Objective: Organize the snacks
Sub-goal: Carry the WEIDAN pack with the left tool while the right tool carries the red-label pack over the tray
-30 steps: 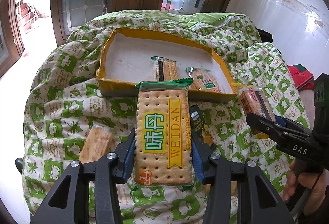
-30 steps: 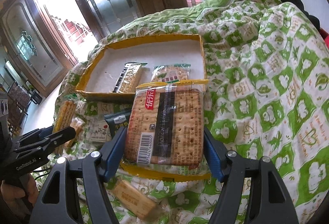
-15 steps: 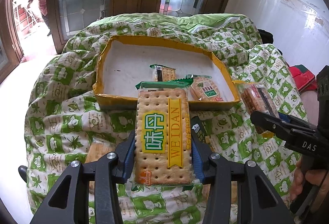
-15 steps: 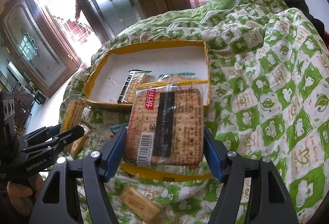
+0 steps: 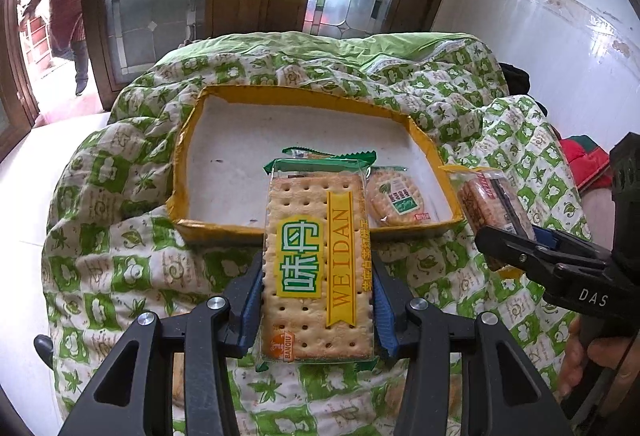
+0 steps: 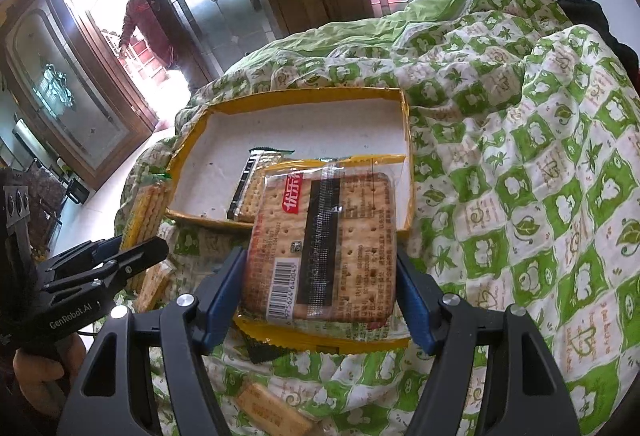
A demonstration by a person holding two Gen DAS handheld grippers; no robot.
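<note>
Both grippers' jaws are clamped on cracker packs: the left gripper on the WEIDAN pack, the right gripper on the square pack, both above the tray's near edge. Slick wrappers may slip, landing short on the quilt.

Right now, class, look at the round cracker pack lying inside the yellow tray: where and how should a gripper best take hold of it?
The round cracker pack lies flat on the floor of the yellow tray, close to the near wall and the right wall. Probably come from above, fingers pointing down, and pinch across its round edge left to right. A low sideways approach would likely hit the walls.
</note>
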